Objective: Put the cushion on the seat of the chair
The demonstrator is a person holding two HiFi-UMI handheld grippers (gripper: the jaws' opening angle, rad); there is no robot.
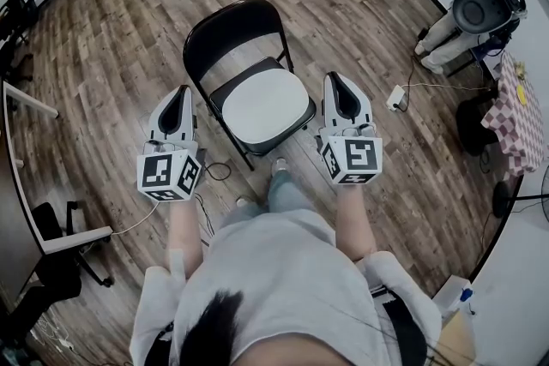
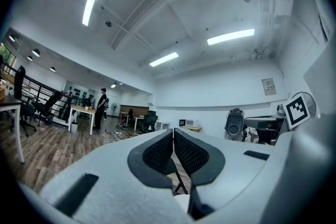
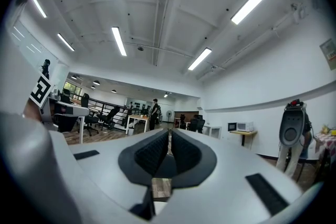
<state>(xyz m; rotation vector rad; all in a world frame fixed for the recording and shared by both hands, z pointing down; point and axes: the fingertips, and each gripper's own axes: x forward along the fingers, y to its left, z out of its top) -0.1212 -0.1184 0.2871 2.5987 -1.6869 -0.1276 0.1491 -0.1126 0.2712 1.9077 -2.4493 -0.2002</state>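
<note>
Holding a gripper in each hand, the person stands at the front of a chair [image 1: 225,32], forearms stretched forward

The left gripper [image 1: 178,92] sits level, just beside the chair's left side, its marker cube [image 1: 169,174] nearest the body. In the left gripper view the ribbed pads [image 2: 160,152] of the left gripper [image 2: 172,132] meet with nothing between them. The right gripper [image 1: 335,80] hangs level off the seat's right edge, with its own cube [image 1: 352,159] facing up. In the right gripper view, the right gripper [image 3: 169,134] has its jaws pressed together and empty

Between the two tools the white cushion [image 1: 266,105] lies flat on the seat [image 1: 218,99], covering nearly all of it, apart from both grippers. The black backrest rises on the far side

Beyond, the wood floor [image 1: 120,39] carries a white power strip [image 1: 395,97] and its cable to the right. A checked cloth [image 1: 515,111] shows at the right edge, and an office chair [image 1: 60,261] at lower left. Far across the room, another person [image 2: 100,107] stands by a desk [image 2: 84,111]
</note>
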